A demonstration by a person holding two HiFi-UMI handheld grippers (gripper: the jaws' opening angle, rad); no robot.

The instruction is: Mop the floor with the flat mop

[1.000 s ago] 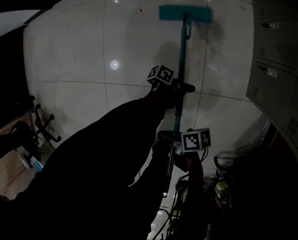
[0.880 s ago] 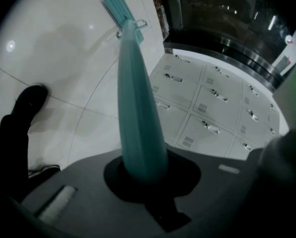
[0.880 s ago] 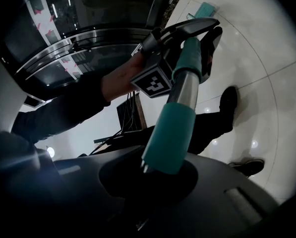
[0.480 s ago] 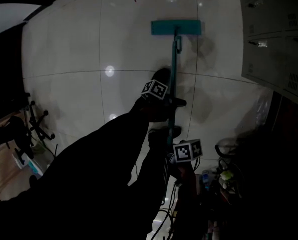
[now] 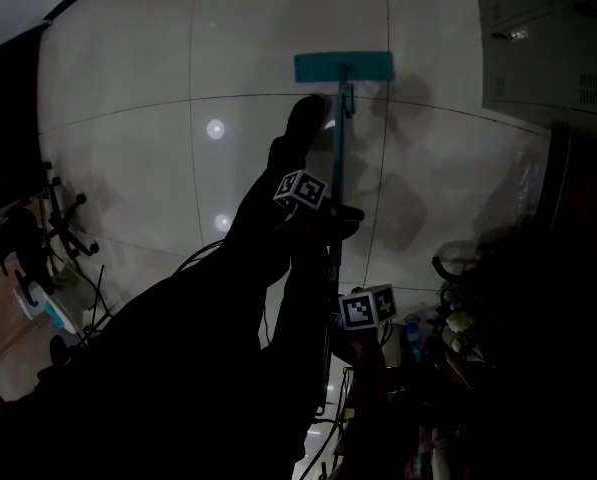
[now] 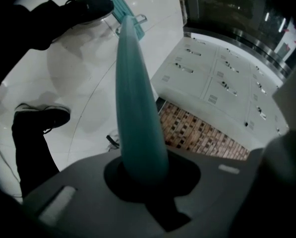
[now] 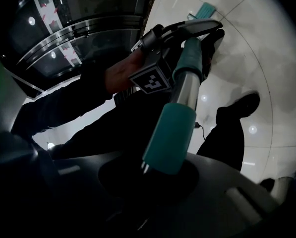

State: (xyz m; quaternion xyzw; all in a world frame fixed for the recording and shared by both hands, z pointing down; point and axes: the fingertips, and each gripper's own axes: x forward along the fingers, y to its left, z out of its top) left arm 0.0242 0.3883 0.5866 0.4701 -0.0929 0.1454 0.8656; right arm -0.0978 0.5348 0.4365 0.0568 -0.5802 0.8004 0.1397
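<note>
Head view: the flat mop (image 5: 340,118) stands on the pale tiled floor (image 5: 128,118) in front of the person. Its teal mop head (image 5: 343,66) lies flat on the floor, near the grey lockers (image 5: 538,38) at the right. The scene is dim and the person's arms show only as dark outlines.

Left claw (image 5: 326,213): positioned at mid-length of the mop handle (image 6: 135,108). The left gripper view shows the teal shaft passing through the notch between the 2 jaws, which are clenched on it. The shaft runs away from the claw down to the mop head. 1 dark shoe (image 6: 86,9) sits just beside the mop head; a 2nd shoe (image 6: 43,118) rests on the floor closer to the claw.

Right claw (image 5: 340,318): positioned below the left claw, at the upper end of the handle. The right gripper view shows the teal end sleeve (image 7: 170,133) seated between the jaws, which are clenched on it. Beyond the sleeve comes a bare metal section (image 7: 185,90), then a 2nd teal section.

A chair base (image 5: 63,228) stands at the left edge of the floor.
</note>
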